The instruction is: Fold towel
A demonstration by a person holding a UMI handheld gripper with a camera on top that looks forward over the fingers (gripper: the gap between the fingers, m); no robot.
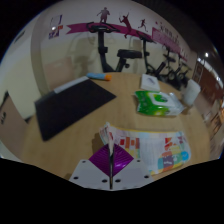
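A white towel printed with coloured pictures lies on the wooden table, just ahead of the fingers and off to their right. My gripper is shut on the towel's near edge. A fold of white cloth stands up between the two purple pads, which meet along a thin line. The rest of the towel lies flat and partly doubled over on the table.
A dark rectangular mat lies to the left, with a white sheet and a pen behind it. A green packet and a white object sit beyond the towel. Exercise machines stand behind the table.
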